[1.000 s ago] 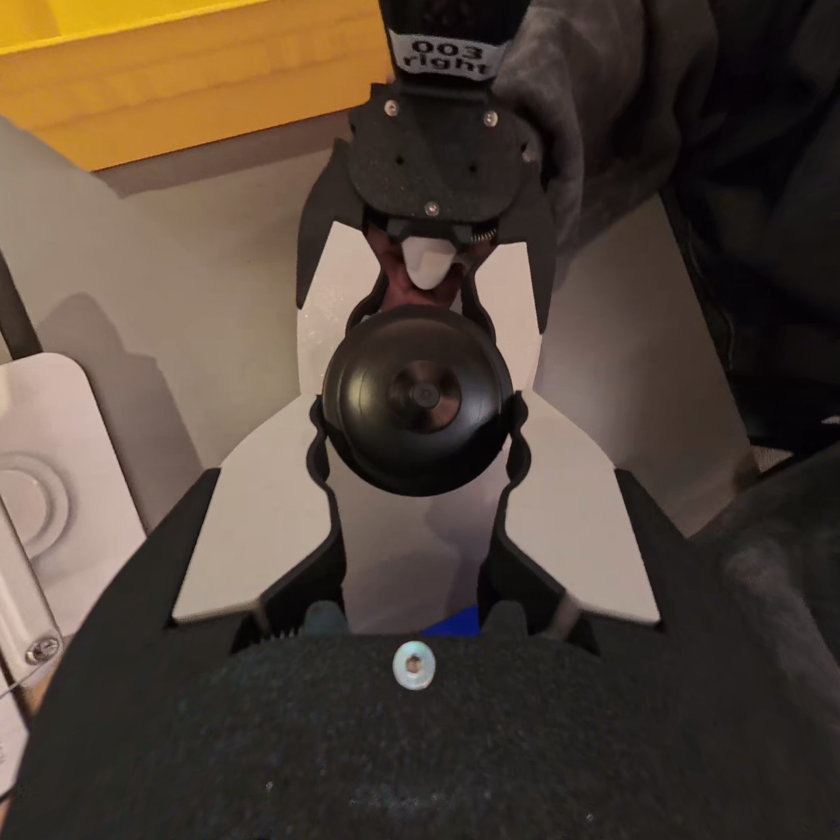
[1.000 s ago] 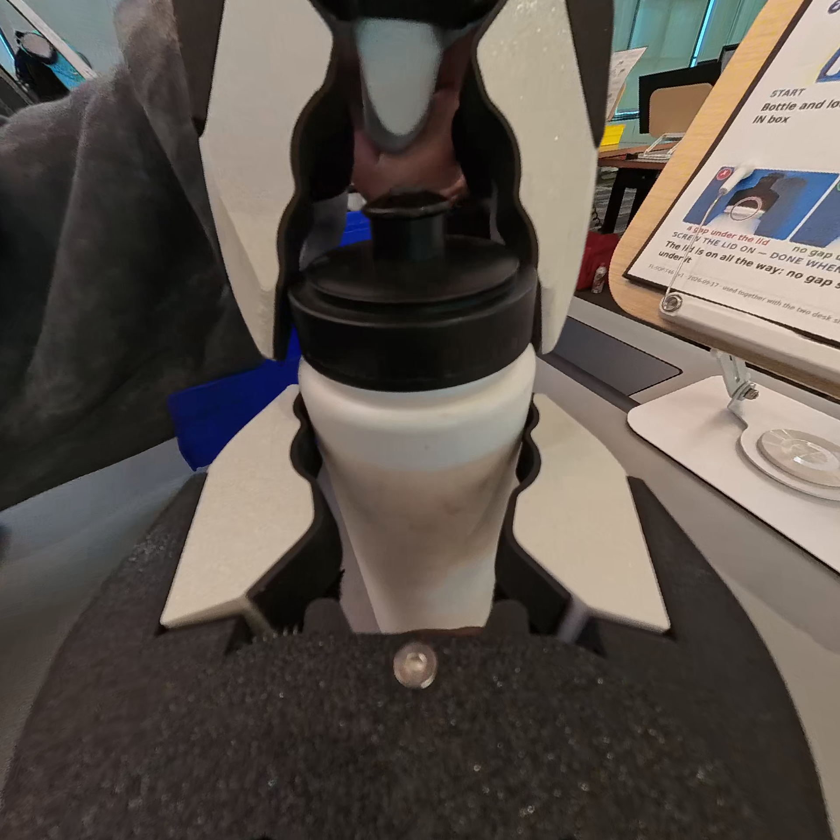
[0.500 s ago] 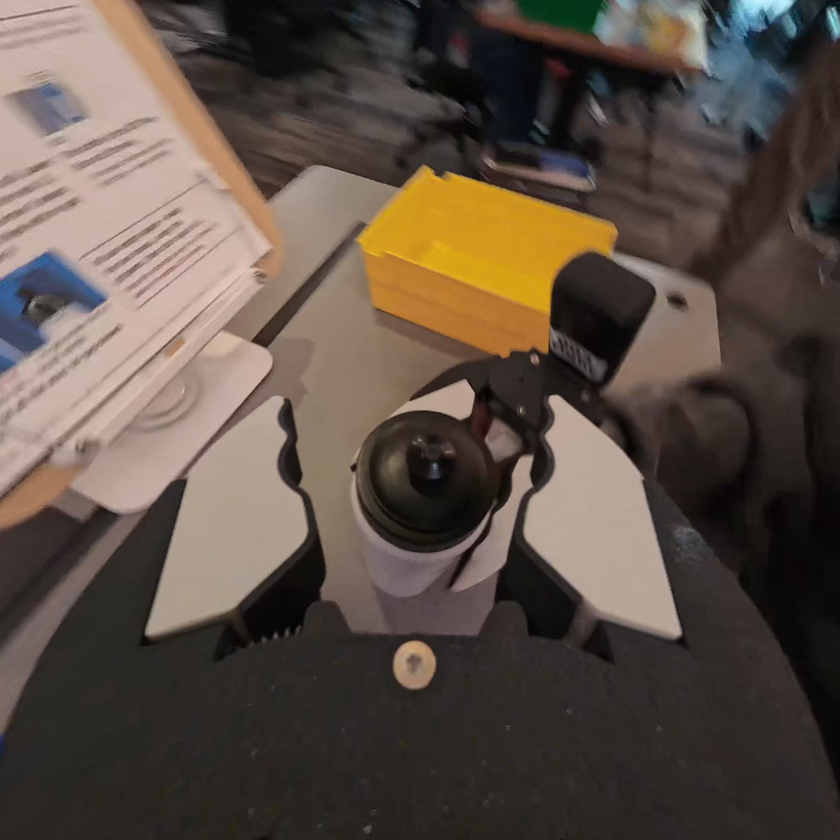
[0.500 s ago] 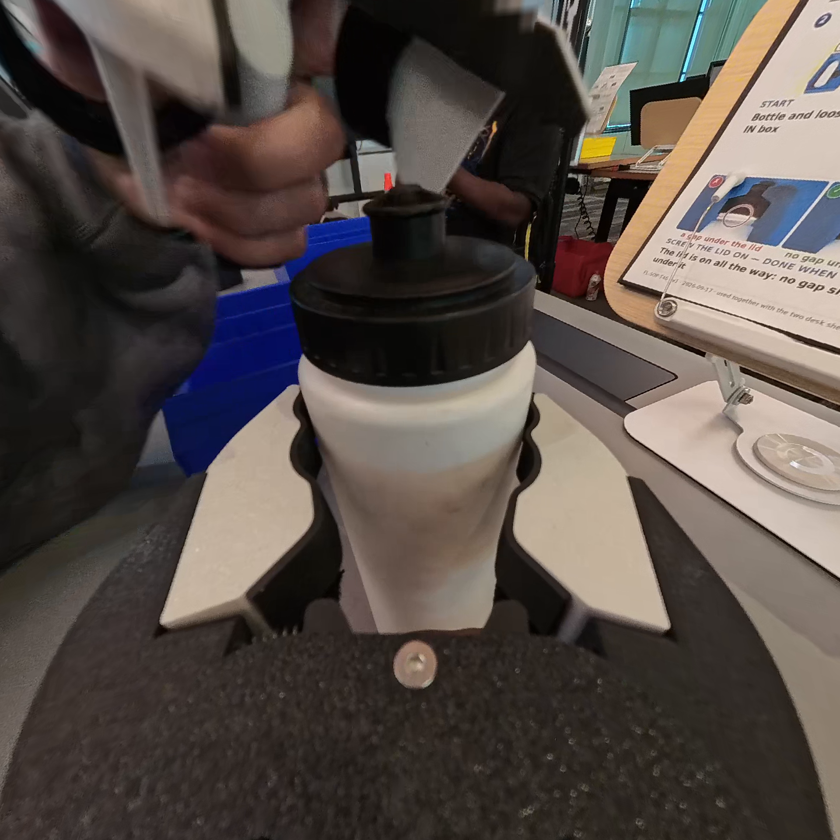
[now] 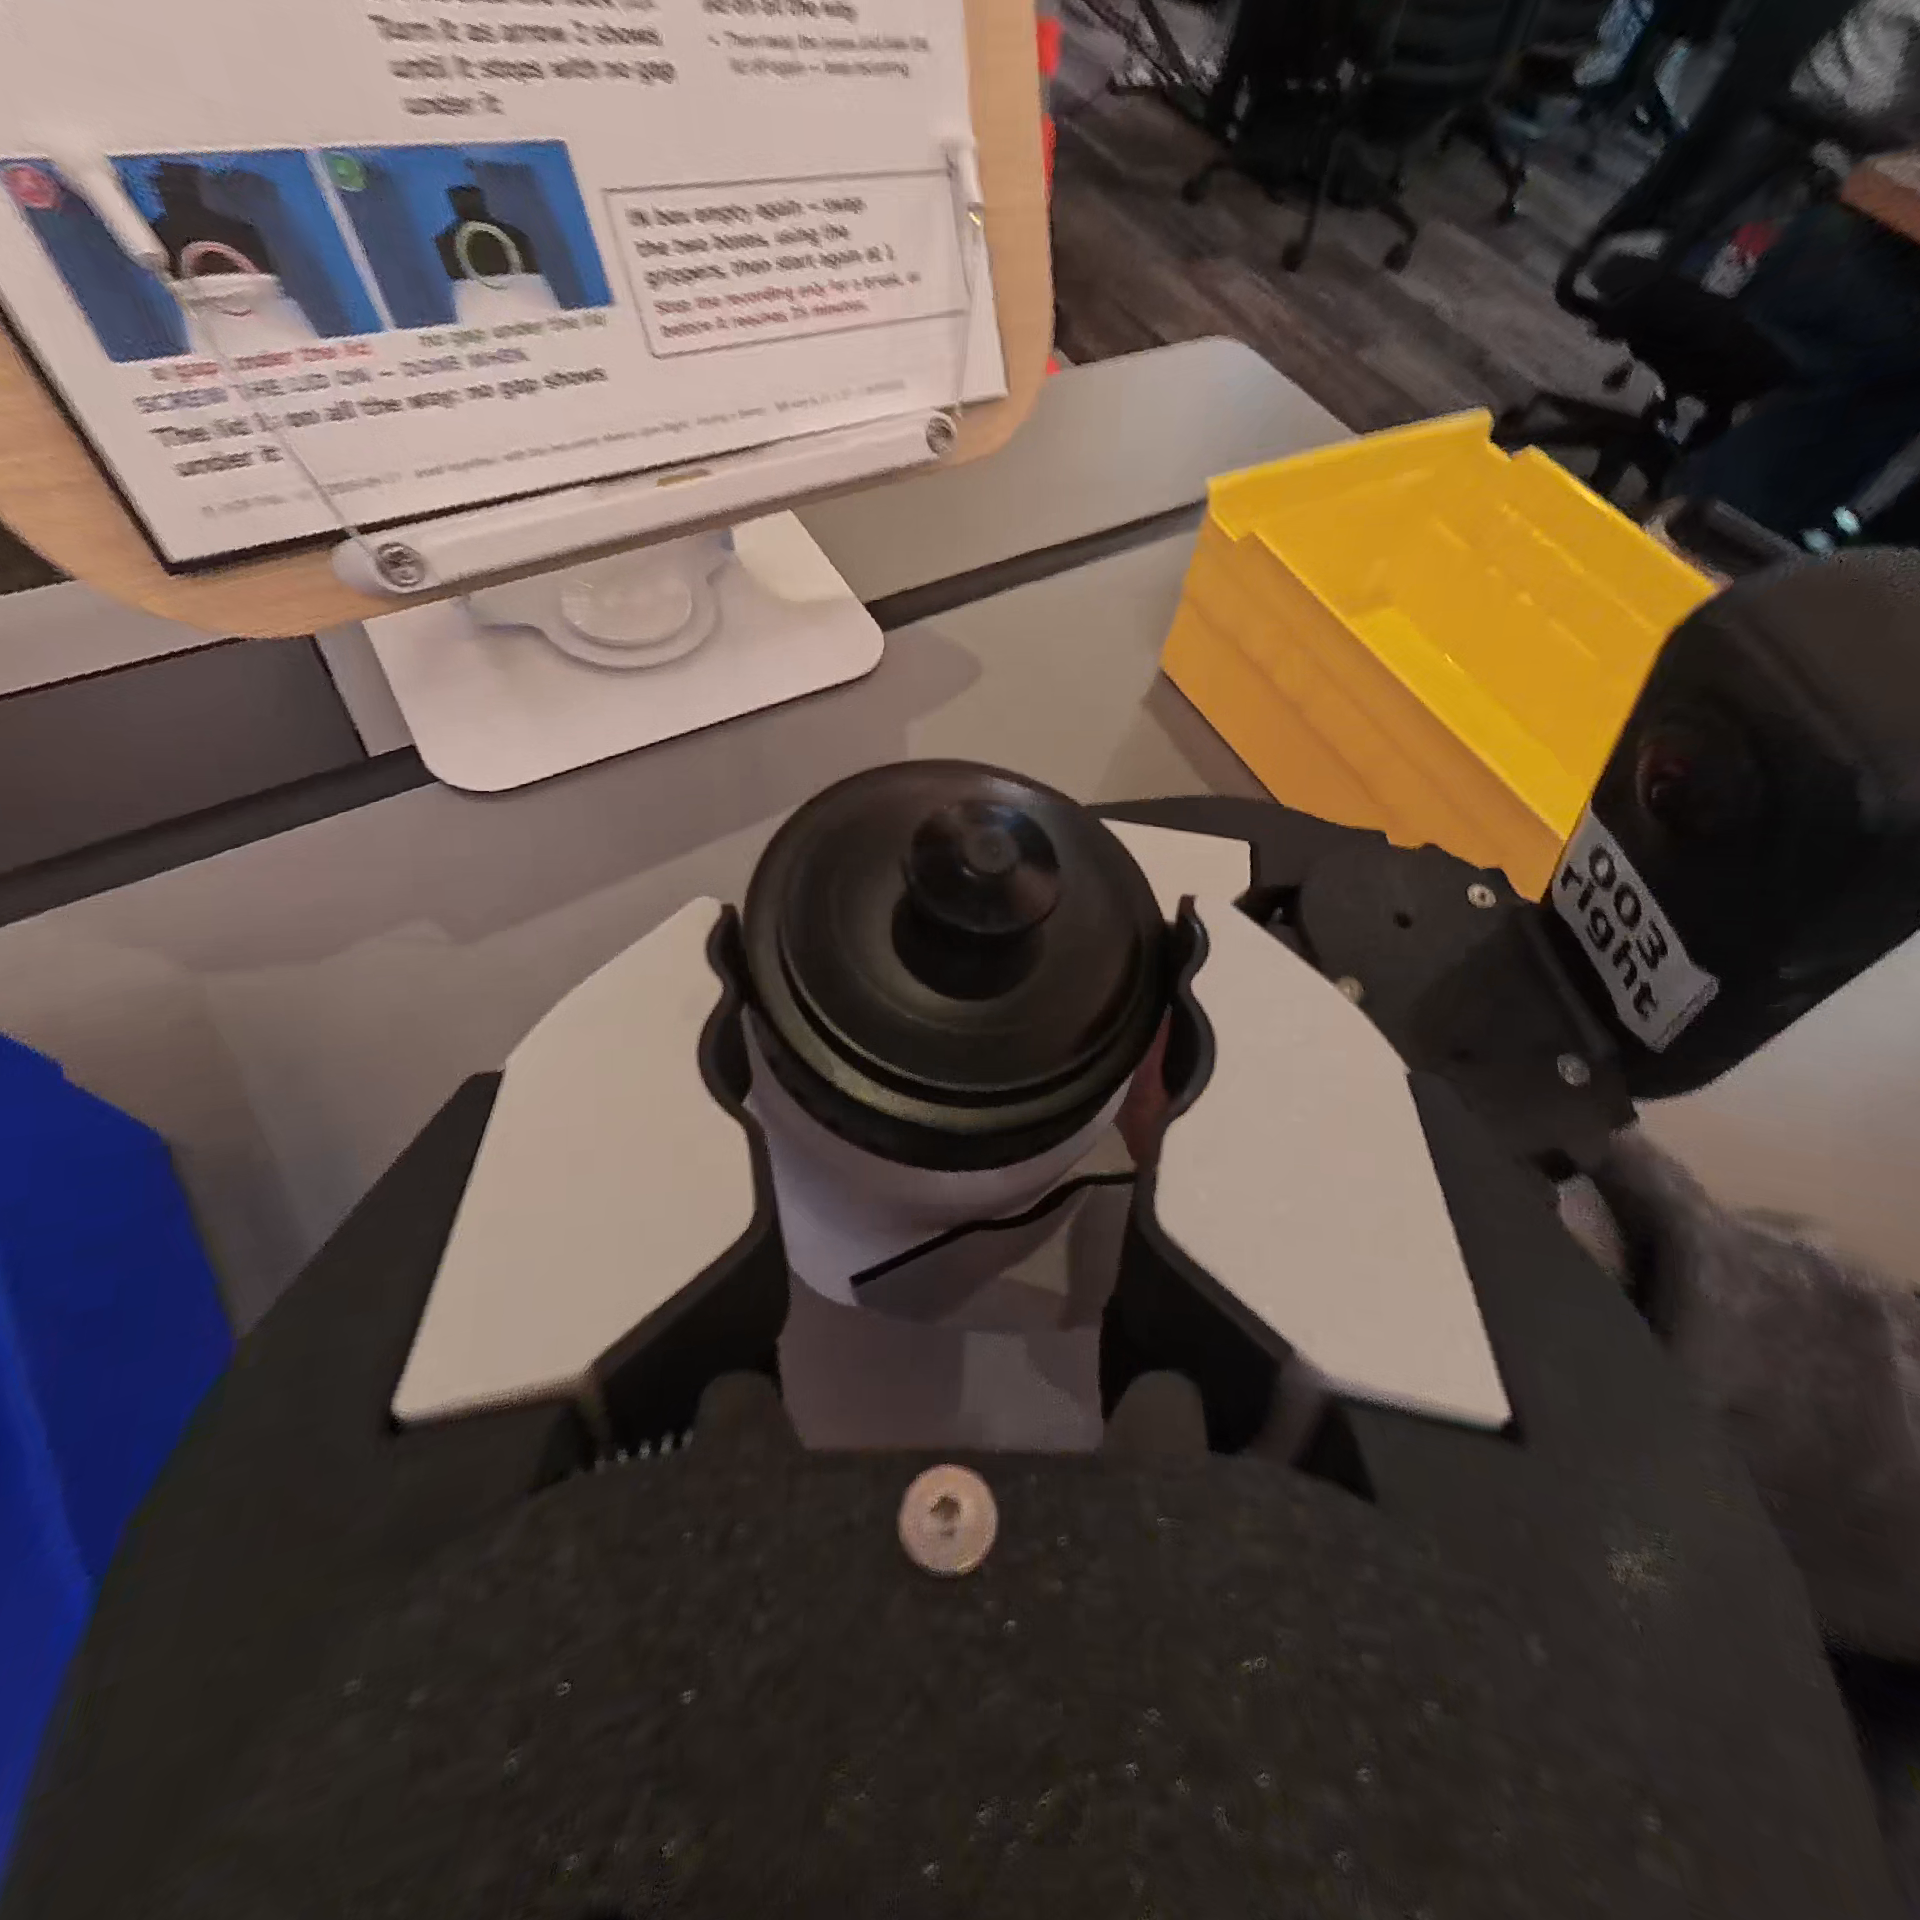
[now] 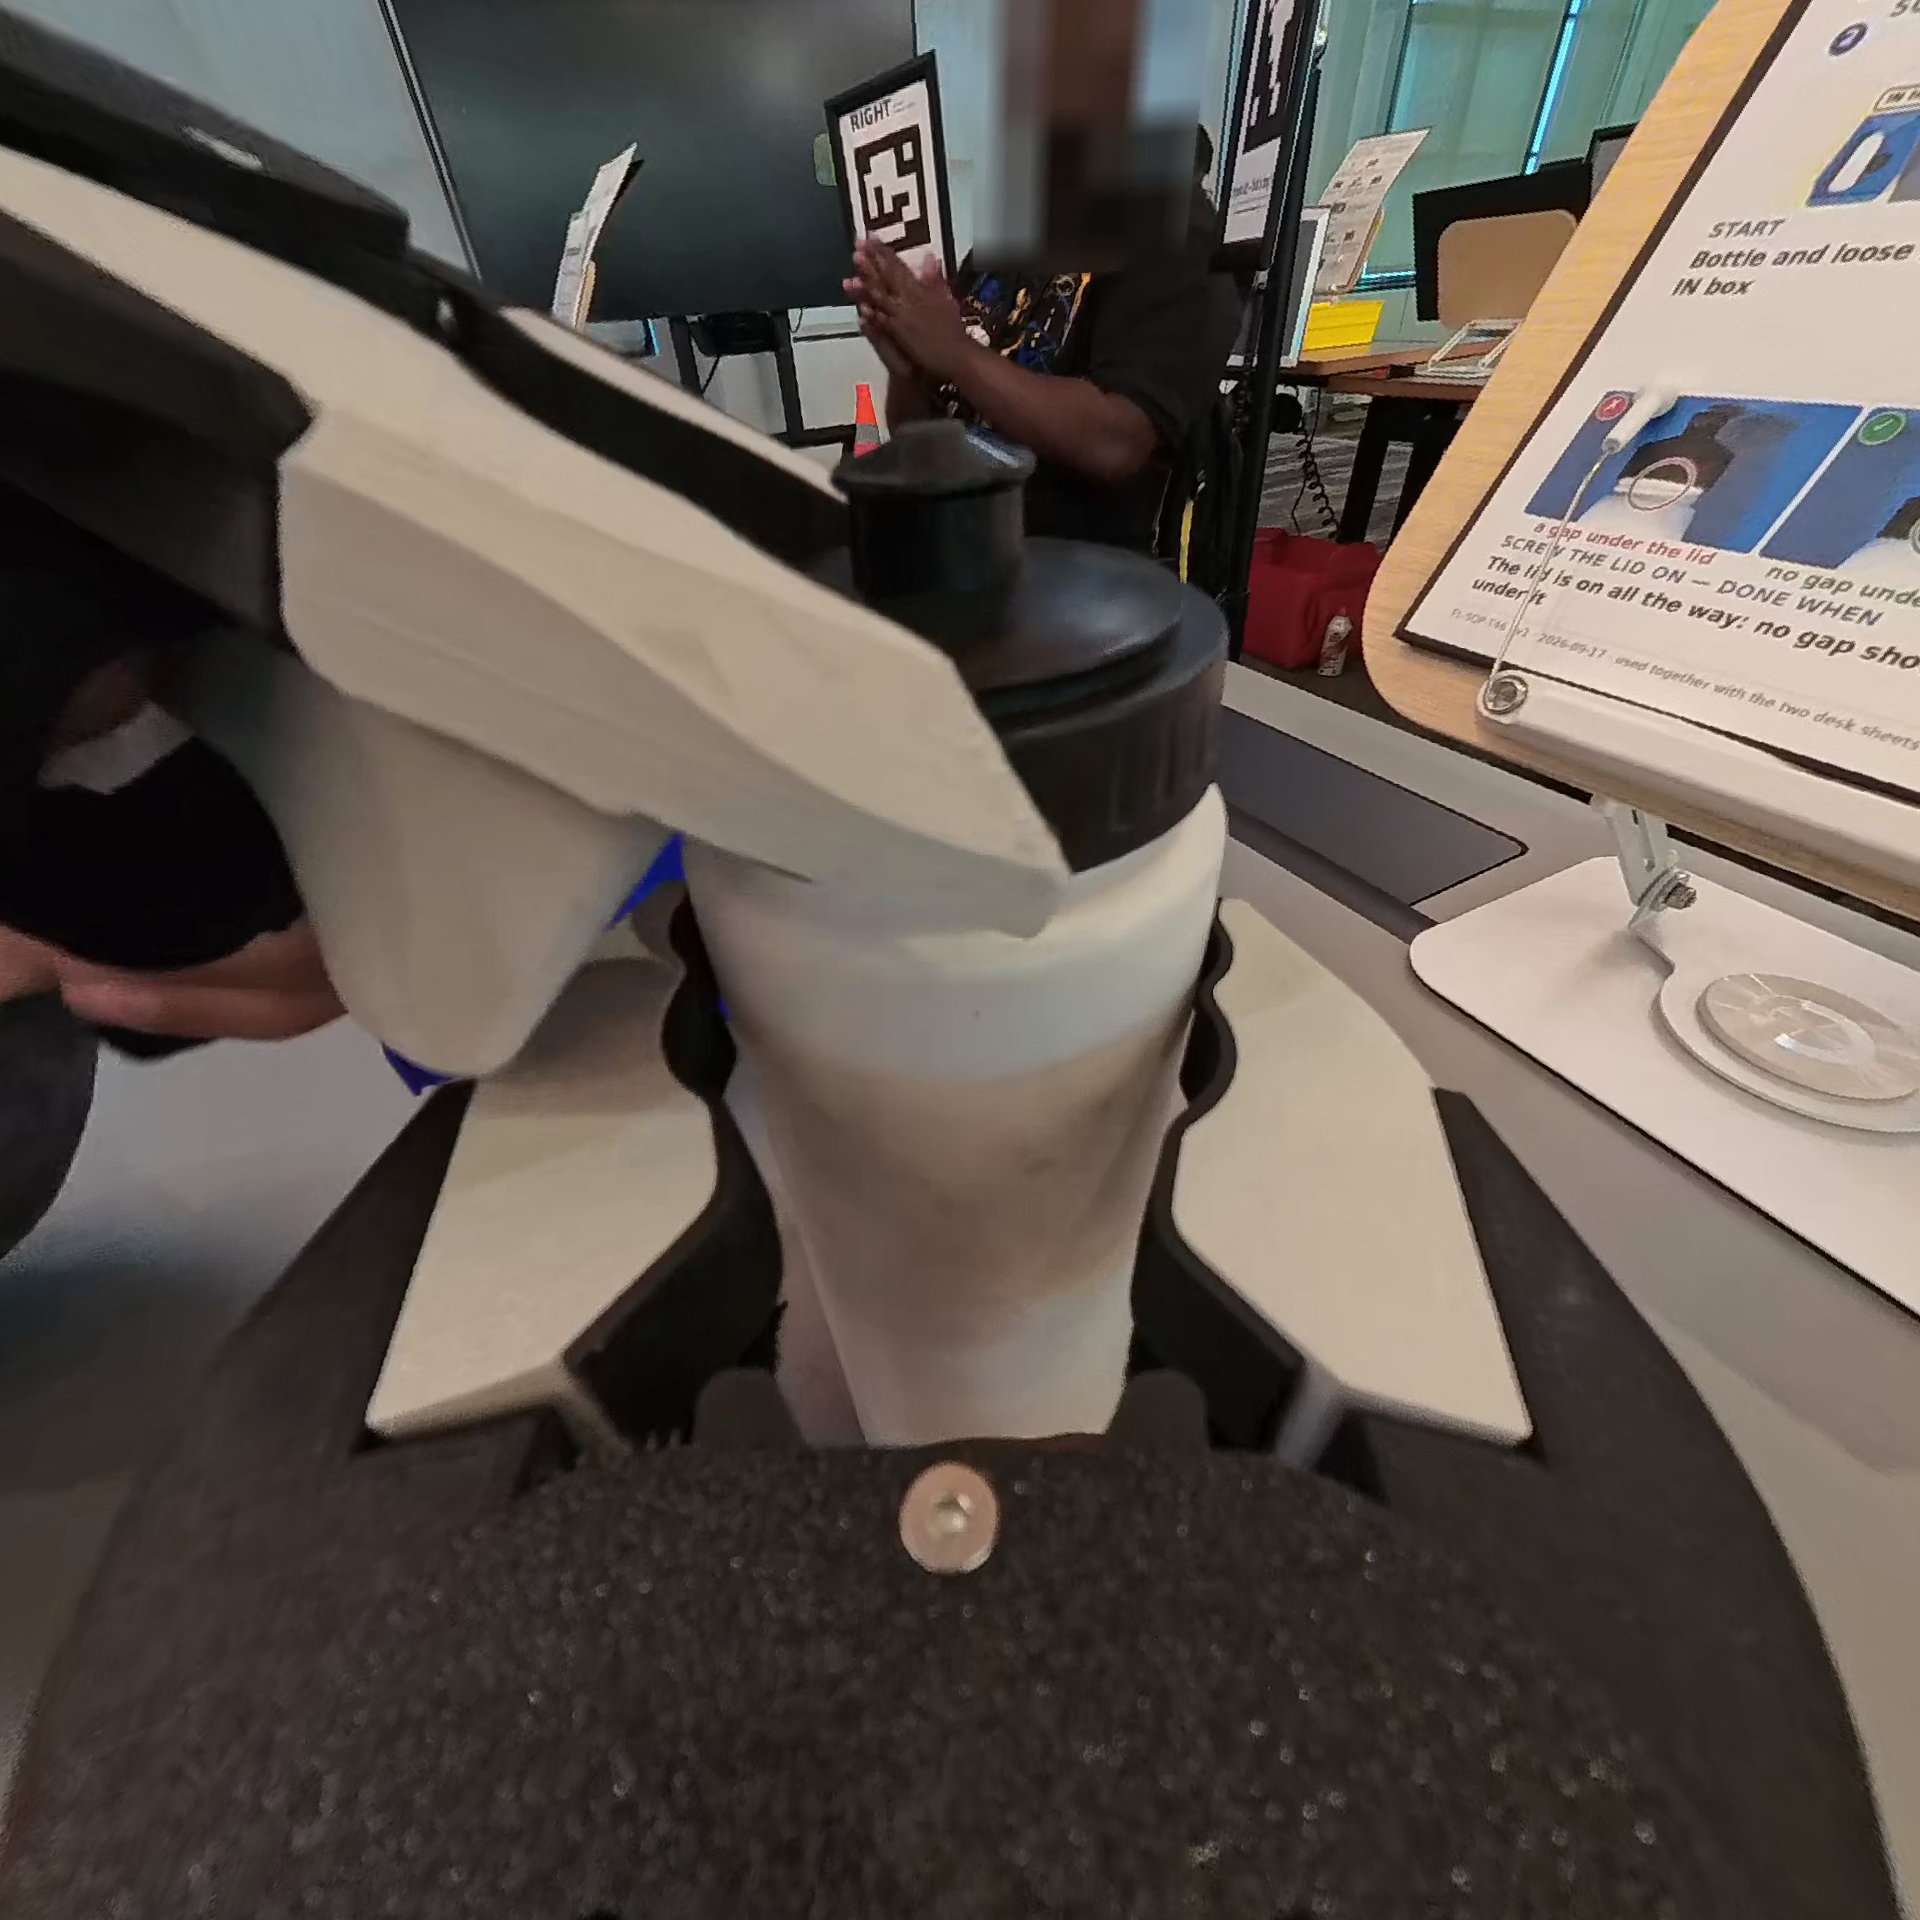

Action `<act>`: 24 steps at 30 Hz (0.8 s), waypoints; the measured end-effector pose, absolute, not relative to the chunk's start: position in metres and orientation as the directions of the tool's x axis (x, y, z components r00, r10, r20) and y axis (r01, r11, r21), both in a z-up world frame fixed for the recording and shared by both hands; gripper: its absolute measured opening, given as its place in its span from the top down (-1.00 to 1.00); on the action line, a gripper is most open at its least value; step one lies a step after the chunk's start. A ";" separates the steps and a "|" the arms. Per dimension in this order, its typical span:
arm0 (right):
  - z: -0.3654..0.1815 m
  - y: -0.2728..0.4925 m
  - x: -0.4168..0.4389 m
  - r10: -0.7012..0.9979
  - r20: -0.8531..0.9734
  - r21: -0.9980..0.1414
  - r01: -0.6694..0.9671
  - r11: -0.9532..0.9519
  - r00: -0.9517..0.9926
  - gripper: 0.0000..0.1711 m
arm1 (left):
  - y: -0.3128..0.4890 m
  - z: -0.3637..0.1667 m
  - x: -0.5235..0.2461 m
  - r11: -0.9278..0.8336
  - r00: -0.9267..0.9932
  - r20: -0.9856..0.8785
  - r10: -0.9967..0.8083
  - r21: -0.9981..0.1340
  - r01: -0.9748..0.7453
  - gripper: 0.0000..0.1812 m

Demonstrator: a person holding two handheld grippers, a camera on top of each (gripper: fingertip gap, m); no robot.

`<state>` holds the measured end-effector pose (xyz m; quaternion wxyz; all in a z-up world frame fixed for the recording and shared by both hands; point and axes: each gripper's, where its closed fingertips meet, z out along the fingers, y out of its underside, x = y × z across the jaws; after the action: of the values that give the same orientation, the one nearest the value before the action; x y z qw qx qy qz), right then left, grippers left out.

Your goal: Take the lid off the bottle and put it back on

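Observation:
A white bottle (image 6: 956, 1091) with a black screw lid (image 6: 1122, 727) stands upright in my right gripper (image 6: 951, 1039), which is shut on the bottle's body below the lid. In the left wrist view I look down on the lid (image 5: 935, 1039) and the bottle (image 5: 914, 1195). My left gripper (image 5: 956, 935) has a finger against each side of the lid and is shut on it. One of its white fingers (image 6: 623, 644) hides the lid's left side in the right wrist view. The lid sits flush on the bottle's neck.
An instruction board (image 5: 520, 260) on a white stand (image 5: 623, 675) stands at the back of the grey table (image 5: 312, 935). A yellow bin (image 5: 1403, 644) is to the right, a blue bin (image 5: 83, 1351) to the left. A person (image 6: 1039, 343) stands far behind.
My left gripper let go of the lid, swung away, then came back and closed on the lid from a different angle. My right gripper kept the bottle still.

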<state>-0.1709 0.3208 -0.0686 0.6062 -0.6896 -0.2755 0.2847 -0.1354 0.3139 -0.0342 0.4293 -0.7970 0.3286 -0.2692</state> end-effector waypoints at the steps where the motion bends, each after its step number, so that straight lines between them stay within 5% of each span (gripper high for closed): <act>1: -0.069 0.321 -0.171 0.727 -0.056 -0.993 0.041 -0.115 0.684 -0.01 | 0.313 -0.035 -0.135 -0.408 0.599 0.145 -0.787 -0.851 -0.331 0.14; 13: -0.069 0.321 -0.173 0.732 -0.044 -0.992 0.059 -0.114 0.679 0.00 | 0.303 -0.041 -0.142 -0.117 0.081 0.085 -0.993 -0.704 -0.700 0.15; 24: -0.070 0.322 -0.176 0.742 -0.049 -0.991 0.063 -0.122 0.669 0.00 | 0.301 -0.043 -0.154 0.372 -0.517 0.072 -0.853 -0.612 -0.698 0.16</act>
<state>-0.1760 0.3221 -0.0696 0.5954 -0.6926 -0.2907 0.2849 -0.1544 0.3012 -0.0433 0.1293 -0.4739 0.8180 -0.2993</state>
